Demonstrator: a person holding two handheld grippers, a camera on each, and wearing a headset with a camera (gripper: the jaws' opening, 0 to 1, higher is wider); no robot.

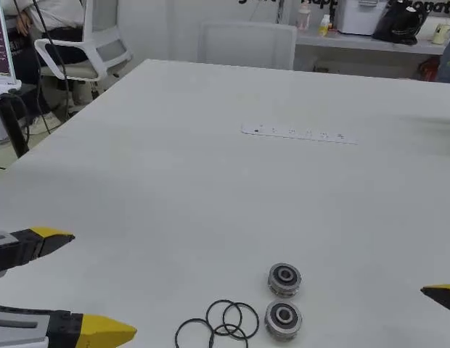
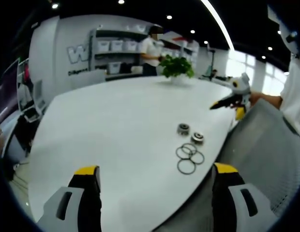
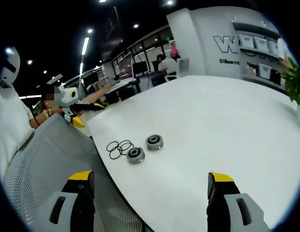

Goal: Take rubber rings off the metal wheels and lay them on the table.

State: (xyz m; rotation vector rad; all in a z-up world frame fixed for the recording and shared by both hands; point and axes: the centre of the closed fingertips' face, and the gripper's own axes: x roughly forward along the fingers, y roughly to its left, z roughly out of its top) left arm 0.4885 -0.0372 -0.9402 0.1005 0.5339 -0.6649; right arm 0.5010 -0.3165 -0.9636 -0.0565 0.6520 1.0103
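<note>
Thin black rubber rings [image 1: 225, 322] lie overlapped on our white tabletop [image 1: 210, 181], just beside two round metal wheels [image 1: 284, 279]. Our left gripper [image 2: 156, 169] and right gripper [image 3: 151, 178] spread their jaws wide, empty. The left gripper view adds a green potted plant [image 2: 176, 66].

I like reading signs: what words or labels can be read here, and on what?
"W": large, the rest cut off, on the white wall.
"Diligent": small lettering beneath it.
The back-wall lettering in the head view is cropped and unreadable.
No markings are legible on the metal wheels.
</note>
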